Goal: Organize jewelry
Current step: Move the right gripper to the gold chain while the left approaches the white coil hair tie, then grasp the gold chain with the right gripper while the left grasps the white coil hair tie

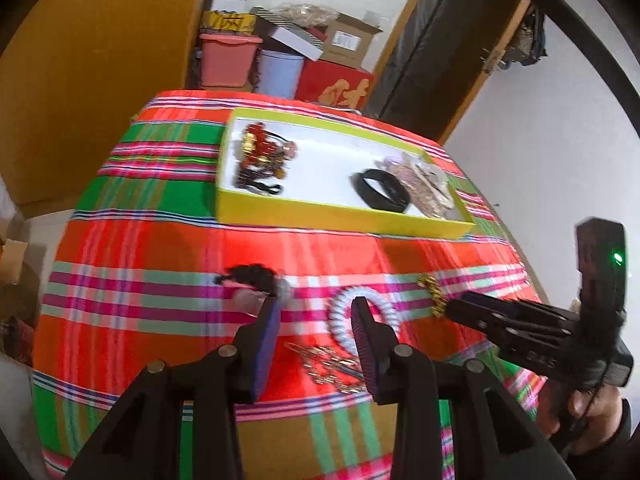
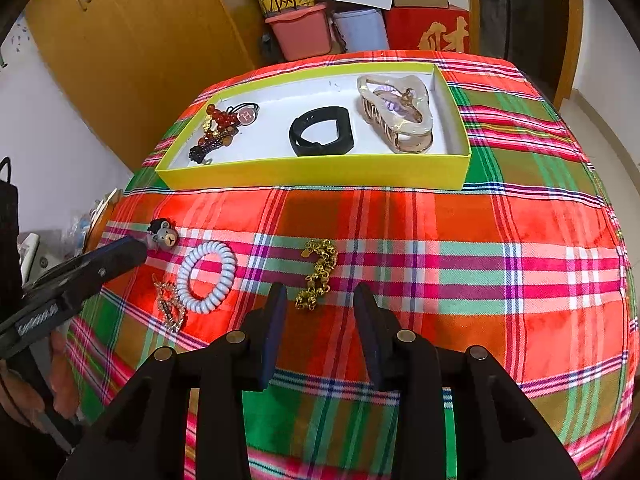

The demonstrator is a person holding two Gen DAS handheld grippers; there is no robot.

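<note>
Both grippers gape wide, holding nothing: left gripper [image 1: 316,312] over the white spiral hair tie [image 2: 207,277], right gripper [image 2: 320,300] near the gold bracelet [image 2: 318,274].

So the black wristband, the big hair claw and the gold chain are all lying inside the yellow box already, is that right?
Not quite. The gold chain is not in the yellow box; it lies on the checked cloth, just ahead of the right tongs. The right wrist view shows it. The black wristband and hair claw are inside.
</note>
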